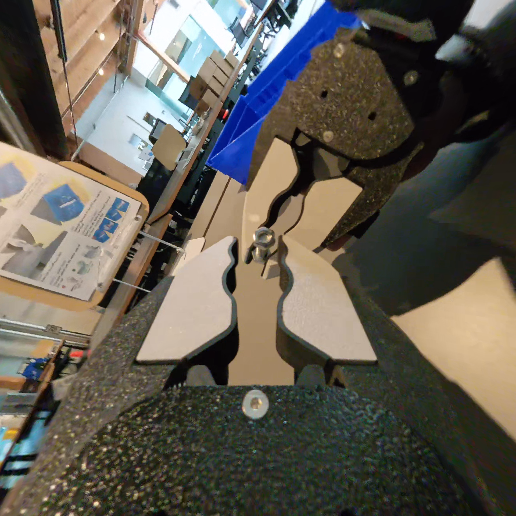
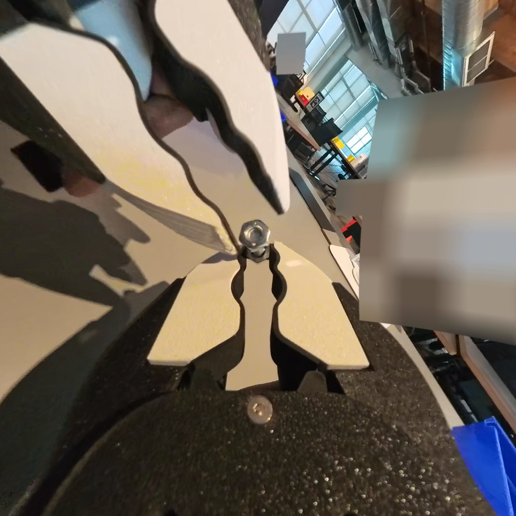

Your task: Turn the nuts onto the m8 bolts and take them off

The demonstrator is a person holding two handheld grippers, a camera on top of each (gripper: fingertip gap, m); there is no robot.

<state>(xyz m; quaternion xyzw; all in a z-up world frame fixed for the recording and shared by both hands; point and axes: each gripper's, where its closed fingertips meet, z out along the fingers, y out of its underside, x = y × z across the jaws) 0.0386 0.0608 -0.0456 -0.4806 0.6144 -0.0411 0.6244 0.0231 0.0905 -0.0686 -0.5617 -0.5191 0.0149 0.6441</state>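
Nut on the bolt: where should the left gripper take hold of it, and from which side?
Probably across two opposite flats of the nut: its hex sides give the flat pads parallel faces. Come in facing the right gripper, which clamps the bolt just beneath the nut and blocks that side. The left gripper is open with a finger on either side of the nut.

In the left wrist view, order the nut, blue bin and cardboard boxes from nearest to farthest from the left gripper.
1. nut, between the left gripper's fingertips.
2. blue bin, behind it, upper middle.
3. cardboard boxes, far back in the room.
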